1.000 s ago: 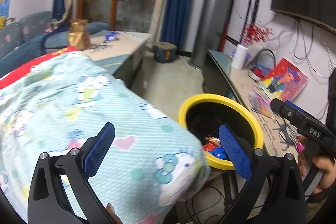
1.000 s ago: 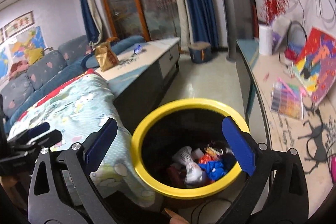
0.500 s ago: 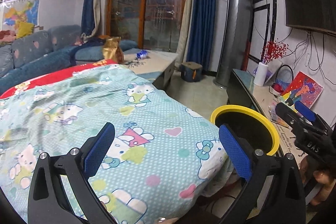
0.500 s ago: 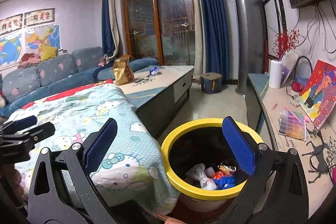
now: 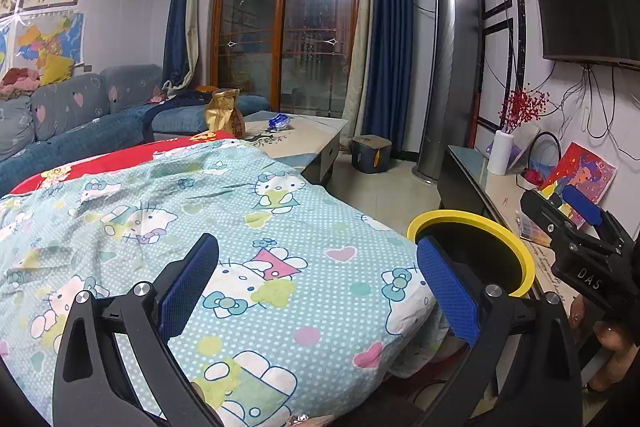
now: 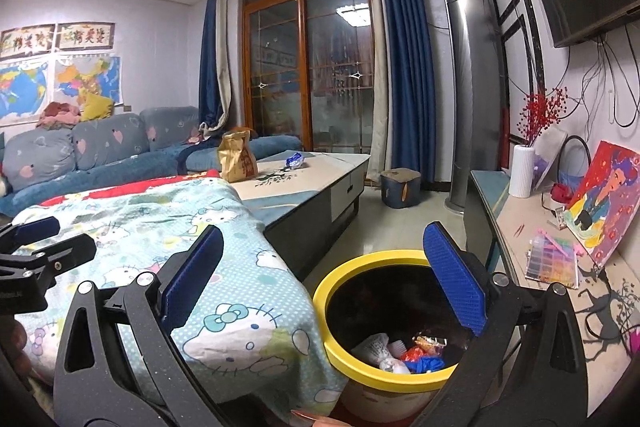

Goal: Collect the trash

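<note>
Both cameras had tilted up from a second earlier, when they looked down into the bin; by now they sat level and took in the whole room. So I'd guess a drop had just finished and the hunt for the next piece was starting.

Nearest, the left gripper point(image 5: 318, 281) hung over the pale blue cartoon-cat blanket point(image 5: 224, 211), jaws spread wide with nothing between them. Same for the right gripper point(image 6: 322, 275): spread and empty, above the round black bin with the yellow rim point(image 6: 340, 351). That bin stood on the floor right against the blanket's near right corner, with crumpled white, red and blue wrappers point(image 6: 404, 351) already lying in its bottom.

Further back, the low beige-topped coffee table point(image 6: 320, 175) carried a tan paper bag point(image 6: 237, 157) near its left edge, and a small blue-and-white wrapper point(image 6: 295, 159) in the middle of the top. Probably the next targets, well apart from both grippers.
</note>
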Action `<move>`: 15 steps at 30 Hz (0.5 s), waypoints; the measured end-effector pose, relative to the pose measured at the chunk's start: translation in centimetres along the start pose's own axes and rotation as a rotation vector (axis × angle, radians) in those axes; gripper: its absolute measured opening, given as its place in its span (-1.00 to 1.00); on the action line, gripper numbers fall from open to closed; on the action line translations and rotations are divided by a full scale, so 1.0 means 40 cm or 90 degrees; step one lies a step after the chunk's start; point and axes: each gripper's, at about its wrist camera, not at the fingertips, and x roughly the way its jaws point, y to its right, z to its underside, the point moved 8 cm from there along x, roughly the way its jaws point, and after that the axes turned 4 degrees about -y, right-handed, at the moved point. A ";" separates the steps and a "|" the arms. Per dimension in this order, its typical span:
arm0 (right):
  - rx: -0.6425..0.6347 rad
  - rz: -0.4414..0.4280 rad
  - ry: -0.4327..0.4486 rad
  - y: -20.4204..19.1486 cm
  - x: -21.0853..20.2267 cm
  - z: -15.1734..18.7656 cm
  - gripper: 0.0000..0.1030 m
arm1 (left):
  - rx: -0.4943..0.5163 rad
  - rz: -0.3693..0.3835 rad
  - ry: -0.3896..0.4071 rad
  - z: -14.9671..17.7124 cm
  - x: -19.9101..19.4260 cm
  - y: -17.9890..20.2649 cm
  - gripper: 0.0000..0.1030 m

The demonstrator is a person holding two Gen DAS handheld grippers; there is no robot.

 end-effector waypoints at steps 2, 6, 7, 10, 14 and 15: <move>0.000 0.000 -0.002 -0.002 0.001 0.002 0.79 | 0.000 0.000 0.000 -0.003 0.001 0.001 0.87; 0.000 0.001 -0.001 -0.001 0.001 0.003 0.79 | -0.006 -0.003 0.003 -0.004 -0.004 -0.003 0.87; 0.001 0.001 0.000 -0.001 0.001 0.002 0.79 | -0.008 -0.003 0.003 -0.005 -0.006 -0.003 0.87; 0.004 0.003 0.000 0.001 0.003 0.003 0.79 | -0.008 -0.003 0.003 -0.005 -0.005 -0.003 0.87; 0.005 0.006 0.000 0.003 0.002 0.005 0.79 | -0.008 -0.004 0.004 -0.005 -0.005 -0.004 0.87; 0.005 0.006 0.000 0.005 0.002 0.005 0.79 | -0.008 -0.004 0.004 -0.007 -0.006 -0.005 0.87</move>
